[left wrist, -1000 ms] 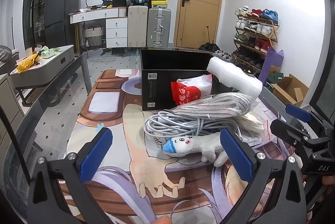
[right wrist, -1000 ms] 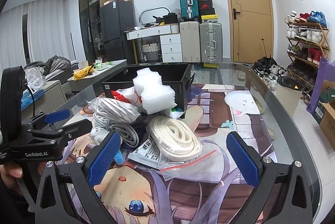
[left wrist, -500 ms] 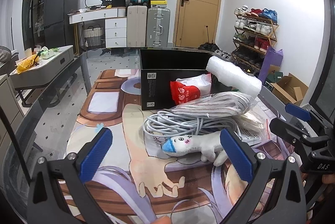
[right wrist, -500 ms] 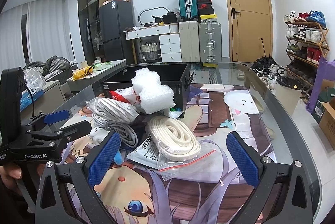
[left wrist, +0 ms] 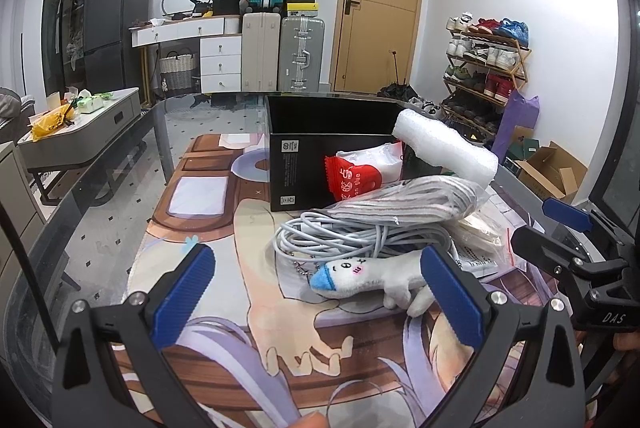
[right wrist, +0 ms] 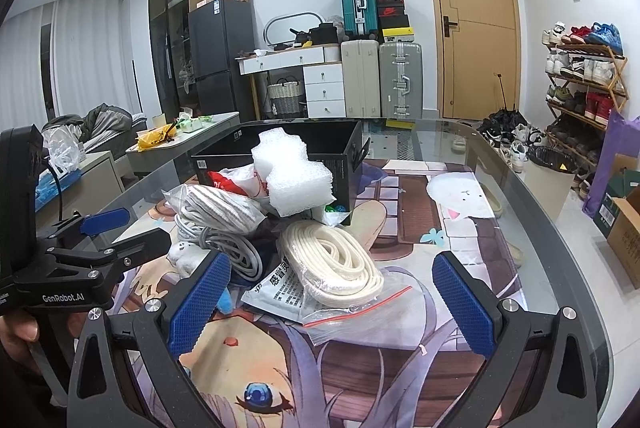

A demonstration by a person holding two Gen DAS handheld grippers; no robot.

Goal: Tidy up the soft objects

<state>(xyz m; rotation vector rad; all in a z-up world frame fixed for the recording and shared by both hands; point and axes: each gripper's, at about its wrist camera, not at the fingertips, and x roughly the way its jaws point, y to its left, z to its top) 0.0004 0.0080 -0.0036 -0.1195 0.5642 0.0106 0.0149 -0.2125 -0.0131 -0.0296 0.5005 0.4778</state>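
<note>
Left wrist: grey plush toy (left wrist: 372, 274) with blue snout; both grippers' fingers wide.

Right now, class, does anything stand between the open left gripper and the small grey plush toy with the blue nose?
Nothing visible does. The left gripper is open, and the grey plush toy lies just ahead on the illustrated mat, touching the right blue pad.

A lived-in home; a loaded shoe rack (left wrist: 486, 55) stands by the wooden door (left wrist: 376, 15); suitcases (right wrist: 382, 79) and a white dresser (right wrist: 312, 79) line the wall beside a dark fridge (right wrist: 222, 55).
</note>
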